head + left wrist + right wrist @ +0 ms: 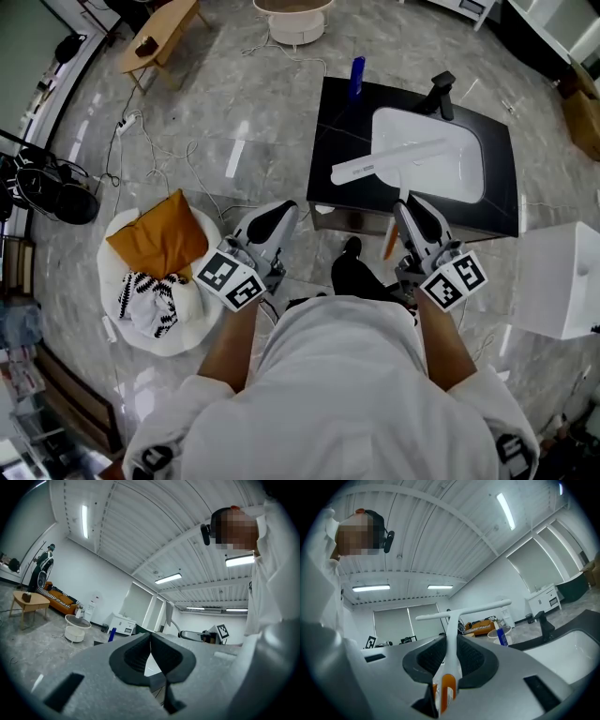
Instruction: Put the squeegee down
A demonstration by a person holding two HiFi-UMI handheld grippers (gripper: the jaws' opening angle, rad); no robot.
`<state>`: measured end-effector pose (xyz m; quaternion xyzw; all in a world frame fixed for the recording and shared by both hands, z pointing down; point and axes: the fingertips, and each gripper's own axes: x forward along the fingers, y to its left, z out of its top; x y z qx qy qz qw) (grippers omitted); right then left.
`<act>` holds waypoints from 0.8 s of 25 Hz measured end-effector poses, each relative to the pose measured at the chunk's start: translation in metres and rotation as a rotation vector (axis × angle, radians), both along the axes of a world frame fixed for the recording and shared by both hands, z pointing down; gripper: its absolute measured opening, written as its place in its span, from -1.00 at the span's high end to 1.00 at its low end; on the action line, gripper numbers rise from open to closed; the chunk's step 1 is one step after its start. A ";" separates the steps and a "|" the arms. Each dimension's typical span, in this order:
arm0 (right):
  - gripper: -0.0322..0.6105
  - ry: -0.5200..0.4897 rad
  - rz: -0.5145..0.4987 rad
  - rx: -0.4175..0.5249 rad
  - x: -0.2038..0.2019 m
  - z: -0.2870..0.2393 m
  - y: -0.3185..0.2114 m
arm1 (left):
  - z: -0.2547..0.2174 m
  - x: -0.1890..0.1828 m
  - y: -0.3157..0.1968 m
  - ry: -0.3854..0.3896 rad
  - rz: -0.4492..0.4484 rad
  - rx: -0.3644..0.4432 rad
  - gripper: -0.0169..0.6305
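Gripping the squeegee (pixel 451 654) by its handle, the right gripper (pixel 412 217) has its 2 jaws closed tight on the white shaft, just above the orange end that pokes out behind them. The right gripper view shows the handle running straight up between the pads and the long T-shaped blade standing clear against the far wall, tilted a little. From the head view, that blade hangs over the left rim of the white basin (pixel 464 183) and the black countertop (pixel 337 122) beside it. Whether it touches either cannot be told from above, though the gripper view suggests it is held in the air.

The left gripper (pixel 150 641) is empty: its pads meet at the tips, with nothing between them, and it sits low and to the left, well apart from the sink.

As for progress, the put-down is not yet done. The squeegee is carried to the sink area but remains clamped. What is left, by my reading, is to lower it onto a flat spot, likely the counter or basin, clear of the black faucet (pixel 442 94) and the blue bottle (pixel 357 75), then part the jaws.
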<state>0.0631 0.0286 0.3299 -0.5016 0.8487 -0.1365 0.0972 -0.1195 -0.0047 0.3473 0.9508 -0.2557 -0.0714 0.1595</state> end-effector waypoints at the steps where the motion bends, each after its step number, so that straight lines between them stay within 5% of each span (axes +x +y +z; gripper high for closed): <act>1: 0.66 0.003 -0.003 0.004 0.002 -0.002 -0.009 | 0.000 0.002 -0.008 -0.003 0.001 -0.003 0.89; 20: 0.66 -0.011 -0.045 -0.021 0.087 0.001 -0.192 | -0.006 0.084 -0.190 -0.093 -0.045 0.013 0.89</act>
